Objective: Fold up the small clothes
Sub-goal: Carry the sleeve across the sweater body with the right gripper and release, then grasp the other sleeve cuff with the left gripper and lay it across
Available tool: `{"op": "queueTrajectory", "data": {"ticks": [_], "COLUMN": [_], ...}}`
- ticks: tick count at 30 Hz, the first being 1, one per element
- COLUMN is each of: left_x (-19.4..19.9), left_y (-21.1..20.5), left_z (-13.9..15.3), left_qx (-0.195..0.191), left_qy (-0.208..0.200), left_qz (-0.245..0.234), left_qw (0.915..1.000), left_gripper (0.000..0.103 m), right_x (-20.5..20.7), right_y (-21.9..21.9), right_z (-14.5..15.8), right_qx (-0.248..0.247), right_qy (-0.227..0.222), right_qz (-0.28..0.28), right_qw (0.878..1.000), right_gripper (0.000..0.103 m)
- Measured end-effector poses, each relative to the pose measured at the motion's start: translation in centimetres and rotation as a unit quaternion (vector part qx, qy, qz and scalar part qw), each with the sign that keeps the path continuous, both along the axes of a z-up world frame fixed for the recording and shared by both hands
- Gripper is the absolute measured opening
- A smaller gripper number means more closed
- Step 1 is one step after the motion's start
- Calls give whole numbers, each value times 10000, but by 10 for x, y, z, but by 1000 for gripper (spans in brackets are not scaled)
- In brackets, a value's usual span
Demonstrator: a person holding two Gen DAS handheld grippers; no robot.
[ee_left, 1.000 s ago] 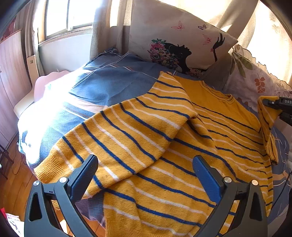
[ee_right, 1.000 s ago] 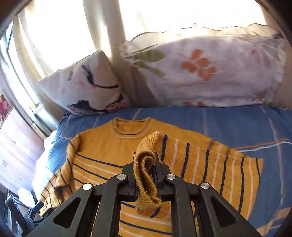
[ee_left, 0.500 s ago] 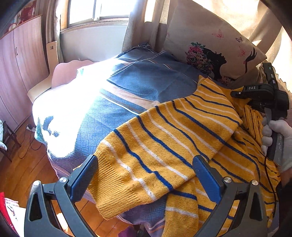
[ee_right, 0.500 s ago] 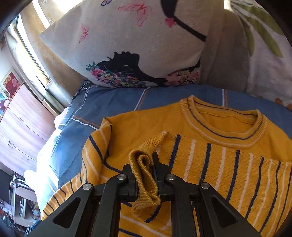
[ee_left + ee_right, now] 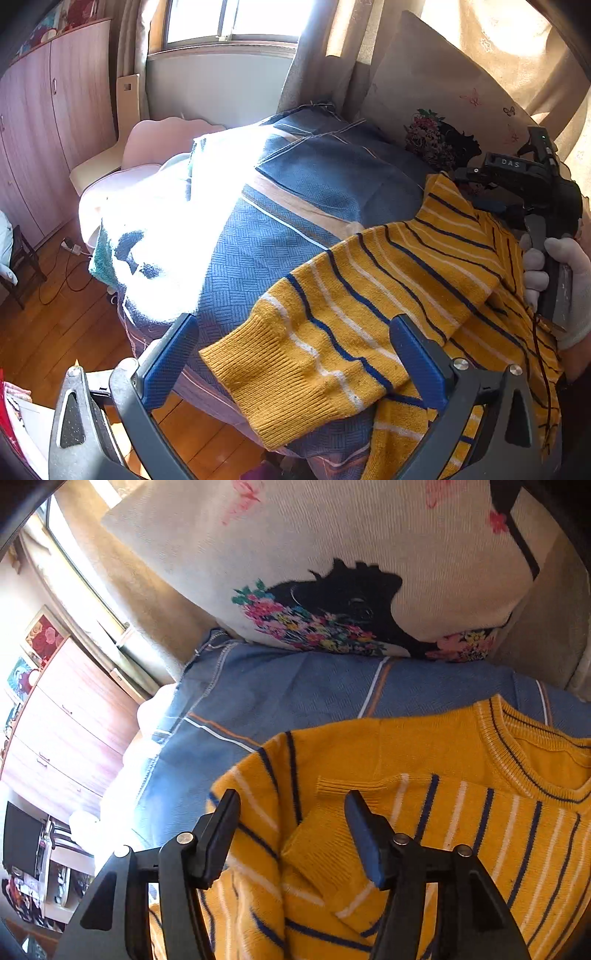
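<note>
In the right wrist view, the right gripper (image 5: 291,834) filled the lower centre of the frame with its jaws standing well apart. They had just been opening, and the sleeve cuff (image 5: 343,786) lay loose on the yellow striped sweater (image 5: 461,834), partly between the jaws but pressed by neither. The likeliest trouble looked to be here: the freshly laid sleeve sat bunched and rumpled below the cuff, and a finger drawn back carelessly could snag the knit and drag the fold out.

In the left wrist view, the left gripper (image 5: 291,365) was also wide open along the bottom of the frame, holding nothing. The other sleeve (image 5: 314,354) lay between and beyond its blue pads (image 5: 168,363), its ribbed cuff overhanging the edge of the bed near the lower centre. Judging by that overhang, the sleeve could slide off toward the wooden floor (image 5: 55,332) and pull the body askew.

Further up, the sweater's body spread across the blue bedspread (image 5: 258,251) toward the right of the frame, where a gloved hand (image 5: 561,280) gripped the other tool's handle. The neckline (image 5: 524,746) pointed to the printed pillow (image 5: 332,572) at the top.
</note>
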State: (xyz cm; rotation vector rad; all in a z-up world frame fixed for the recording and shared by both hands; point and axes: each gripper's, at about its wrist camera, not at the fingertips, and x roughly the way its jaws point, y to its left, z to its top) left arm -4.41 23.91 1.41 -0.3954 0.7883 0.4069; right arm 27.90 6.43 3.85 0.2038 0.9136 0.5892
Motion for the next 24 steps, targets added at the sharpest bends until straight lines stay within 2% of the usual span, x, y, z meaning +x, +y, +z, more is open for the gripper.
{"op": "queueTrajectory", "data": {"ticks": [1,6,11,13,17,19,20,21,22,24], "left_x": [-2,-7,-8,-4,6,12,16,20,22,21], "left_y": [5,24,35,36,32,26,22,18,16,20], "left_z": [-2,-10,-10,-11,-16,-21,-25,-27,-28,-25], "left_qx": [-55,-265,-36,-28,-373,-518,-493,-348,-256,-497], "left_qy": [-2,-37,-180,-188,-239,-134,30,225,306,176], "left_qz": [49,181,224,101,-338,-490,-532,-488,-430,-463], "left_qw": [10000,9995,9996,9998,9984,9974,9974,9979,9983,9975], "left_gripper": [103,103,103,103,103,86,57,23,13,9], "right_x": [-9,-55,-100,-117,-141,-149,-152,-154,-156,-160], "right_y": [-5,-37,-73,-90,-118,-132,-138,-144,-150,-160], "right_z": [4,5,-9,-12,-13,-12,-11,-11,-10,-9], "right_qx": [37,152,177,239,346,358,369,379,397,431], "right_qy": [-47,-55,-29,-29,-117,-183,-206,-225,-239,-252], "right_qz": [35,190,178,119,-45,-194,-262,-333,-416,-549], "right_qw": [10000,9997,9997,9996,9993,9990,9988,9985,9981,9972], "right_gripper": [76,77,77,77,77,78,78,78,78,78]}}
